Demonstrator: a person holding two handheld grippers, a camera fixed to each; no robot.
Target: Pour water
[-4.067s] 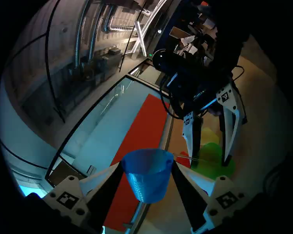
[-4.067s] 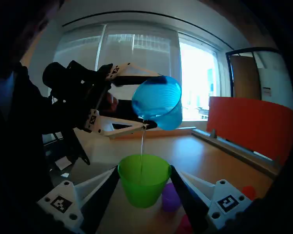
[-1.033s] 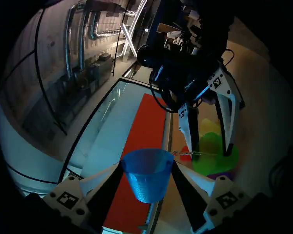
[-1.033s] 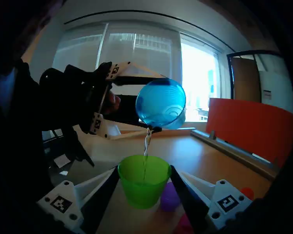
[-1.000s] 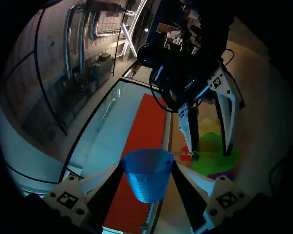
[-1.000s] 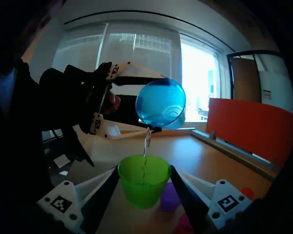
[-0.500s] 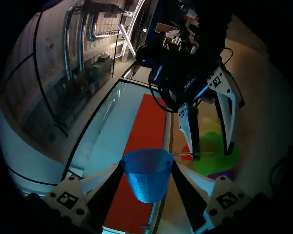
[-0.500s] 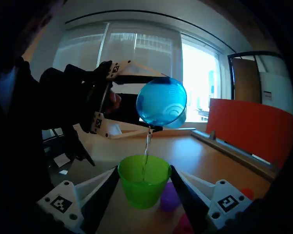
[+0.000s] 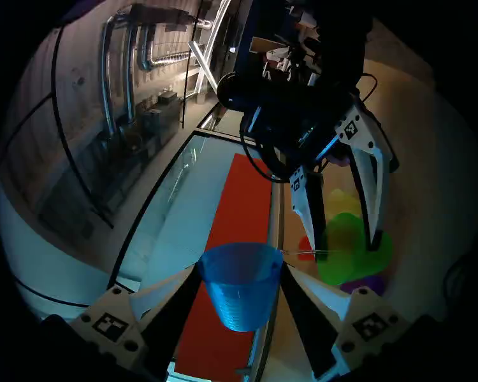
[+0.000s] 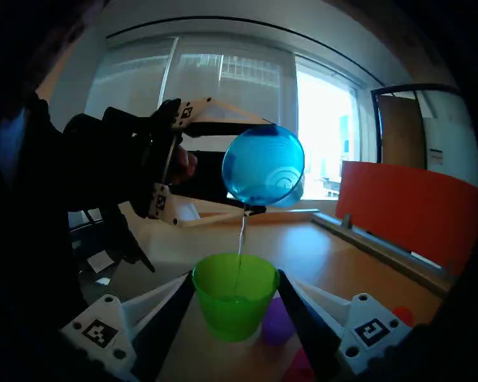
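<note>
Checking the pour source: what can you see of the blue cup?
The blue cup is translucent tapered plastic, faintly ringed inside. The left hand-held gripper clamps its sides with both fingers. It is tipped nearly sideways above the green cup, and a thin water stream falls from its lower rim into that cup.

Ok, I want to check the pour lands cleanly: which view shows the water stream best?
The right gripper view: the stream falls from the tipped blue cup into the green cup. The left gripper view gives it as a faint thread beside the blue cup's rim.
</note>
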